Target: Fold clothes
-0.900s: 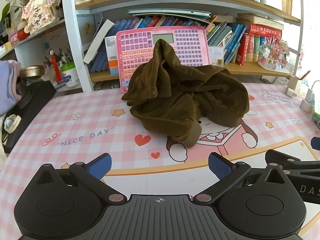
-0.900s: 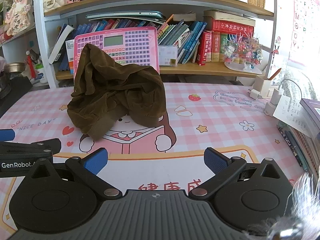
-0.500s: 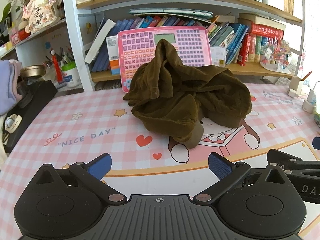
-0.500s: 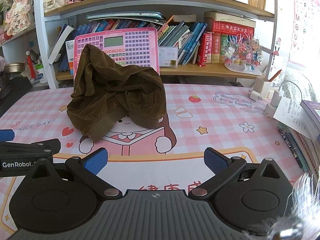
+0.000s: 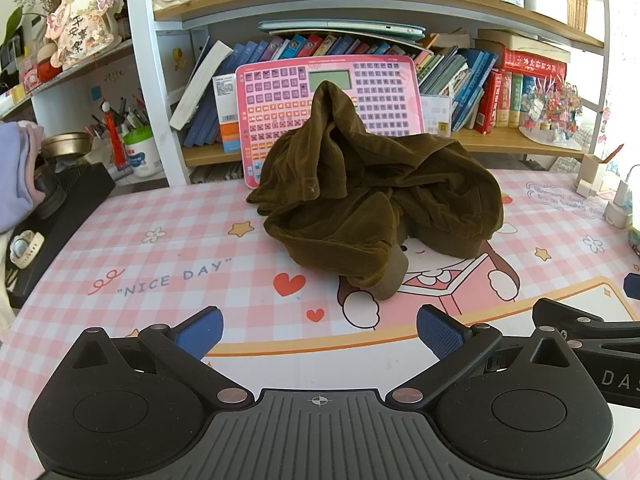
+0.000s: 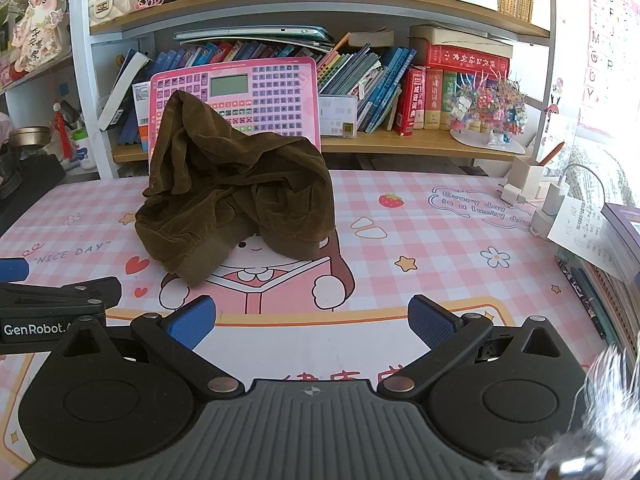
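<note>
A crumpled olive-brown corduroy garment (image 5: 372,200) lies in a heap on the pink checked desk mat (image 5: 160,248), its peak leaning against a pink toy keyboard. It also shows in the right wrist view (image 6: 236,196), left of centre. My left gripper (image 5: 320,332) is open and empty, low over the mat's front, a short way in front of the heap. My right gripper (image 6: 312,320) is open and empty, beside it to the right. Each gripper's arm shows at the edge of the other's view.
The pink toy keyboard (image 5: 332,100) stands against a bookshelf (image 6: 400,92) at the back. A black box (image 5: 60,216) and lilac cloth (image 5: 16,172) sit at the left. Chargers, a pen holder (image 6: 528,180) and books (image 6: 616,240) crowd the right edge.
Both grippers have drifted very slightly; the garment sits a touch higher and further left in the views. Nothing was grasped.
</note>
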{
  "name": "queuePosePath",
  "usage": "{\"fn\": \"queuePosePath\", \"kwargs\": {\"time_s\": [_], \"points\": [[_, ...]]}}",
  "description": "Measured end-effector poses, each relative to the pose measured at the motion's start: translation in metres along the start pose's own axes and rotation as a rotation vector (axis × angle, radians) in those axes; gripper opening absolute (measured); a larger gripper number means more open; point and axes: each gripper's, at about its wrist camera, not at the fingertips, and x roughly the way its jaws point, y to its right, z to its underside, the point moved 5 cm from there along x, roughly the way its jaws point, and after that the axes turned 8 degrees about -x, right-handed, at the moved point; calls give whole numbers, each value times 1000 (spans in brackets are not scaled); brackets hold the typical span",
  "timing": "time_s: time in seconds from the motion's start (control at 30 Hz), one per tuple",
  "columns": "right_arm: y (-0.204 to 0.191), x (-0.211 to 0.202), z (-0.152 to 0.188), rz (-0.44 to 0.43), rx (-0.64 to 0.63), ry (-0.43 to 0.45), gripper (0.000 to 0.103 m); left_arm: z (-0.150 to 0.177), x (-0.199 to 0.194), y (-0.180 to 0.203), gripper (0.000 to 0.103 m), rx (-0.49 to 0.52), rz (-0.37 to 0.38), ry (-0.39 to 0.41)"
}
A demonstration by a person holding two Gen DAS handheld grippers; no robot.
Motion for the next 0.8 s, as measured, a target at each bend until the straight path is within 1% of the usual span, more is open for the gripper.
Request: {"fn": "queuePosePath", "kwargs": {"time_s": [0.8], "points": [[-1, -2, -2, 0, 1, 6, 103, -2, -1, -2, 103, 3, 0, 13]]}}
